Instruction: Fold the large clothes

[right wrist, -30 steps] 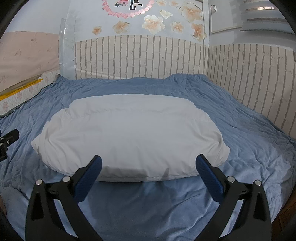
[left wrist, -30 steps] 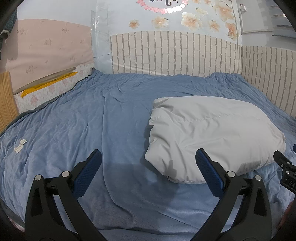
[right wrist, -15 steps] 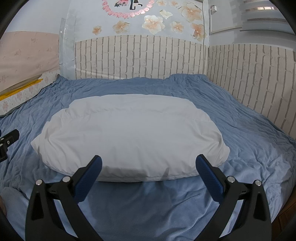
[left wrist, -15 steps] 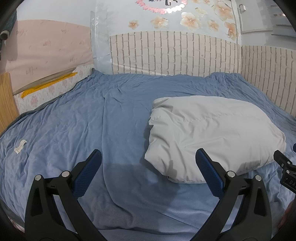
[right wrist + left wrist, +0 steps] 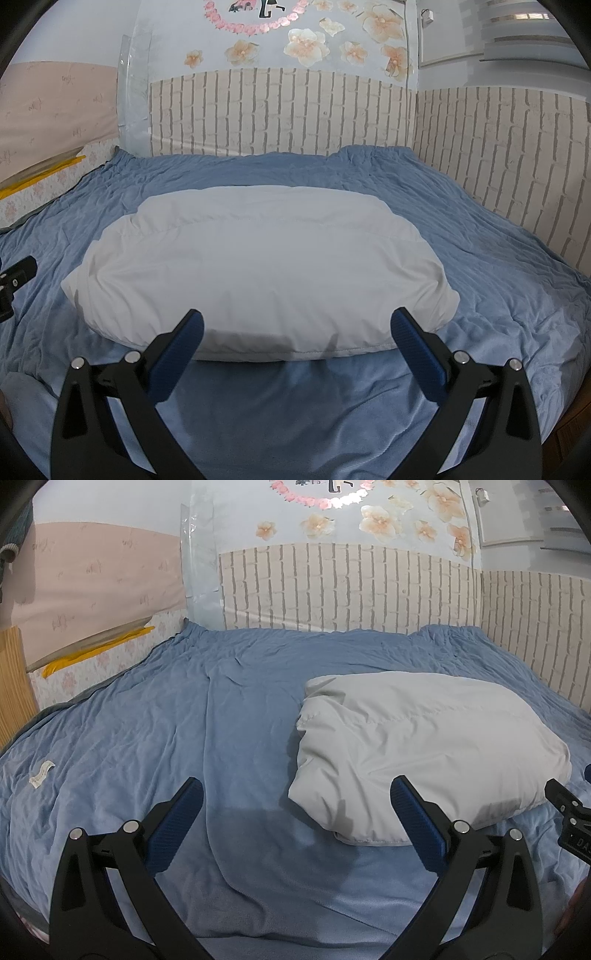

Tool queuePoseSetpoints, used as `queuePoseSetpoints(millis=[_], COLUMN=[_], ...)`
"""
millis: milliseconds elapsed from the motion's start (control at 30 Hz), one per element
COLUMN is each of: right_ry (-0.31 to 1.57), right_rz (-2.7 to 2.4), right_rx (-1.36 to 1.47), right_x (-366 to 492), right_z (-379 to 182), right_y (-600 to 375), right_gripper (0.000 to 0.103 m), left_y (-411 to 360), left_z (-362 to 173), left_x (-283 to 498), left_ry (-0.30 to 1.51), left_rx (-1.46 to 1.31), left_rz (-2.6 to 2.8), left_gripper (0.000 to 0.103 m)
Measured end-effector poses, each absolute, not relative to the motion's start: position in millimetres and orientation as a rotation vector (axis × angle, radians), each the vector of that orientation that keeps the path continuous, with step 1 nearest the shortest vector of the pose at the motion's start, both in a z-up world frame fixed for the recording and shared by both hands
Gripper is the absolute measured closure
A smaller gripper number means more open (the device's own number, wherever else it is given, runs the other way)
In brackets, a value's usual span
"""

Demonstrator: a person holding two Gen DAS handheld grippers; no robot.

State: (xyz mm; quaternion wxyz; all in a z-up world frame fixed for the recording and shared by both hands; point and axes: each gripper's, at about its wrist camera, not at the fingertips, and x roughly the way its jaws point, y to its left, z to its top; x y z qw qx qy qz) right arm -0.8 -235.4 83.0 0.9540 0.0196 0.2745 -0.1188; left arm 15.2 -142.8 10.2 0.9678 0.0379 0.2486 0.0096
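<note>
Both grippers hang empty above the blue bedspread (image 5: 155, 720): my left gripper (image 5: 295, 812) has its jaws spread wide over bare cover, and my right gripper (image 5: 295, 334) is just as wide apart at the near edge of the folded white padded garment (image 5: 258, 266). Brick-pattern panels (image 5: 280, 110) line the far and right sides of the bed, with flower stickers (image 5: 304, 40) above. A small white tag (image 5: 41, 773) lies on the cover, far left. Nothing stands between my right jaws and the garment. It lies as a puffy, smooth bundle with a stitched seam, right of the bed's middle.
</note>
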Motion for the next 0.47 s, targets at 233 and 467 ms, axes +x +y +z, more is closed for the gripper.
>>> queuePoseSetpoints(millis=[233,467], right_ry=[0.559,0.56], right_rz=[-0.241,-0.24], right_rx=[0.041,0.04], right_x=[-0.7,-0.7], right_z=[83.6,84.3], right_y=[-235.6,-236.9], right_gripper=[0.002,0.002], left_y=[-142.4,-145.3], left_z=[9.4,10.7], left_x=[17.5,15.8], left_ry=[0.516,0.517], left_rx=[0.072,0.084], left_rz=[0.012,0.015], left_gripper=[0.003,0.003])
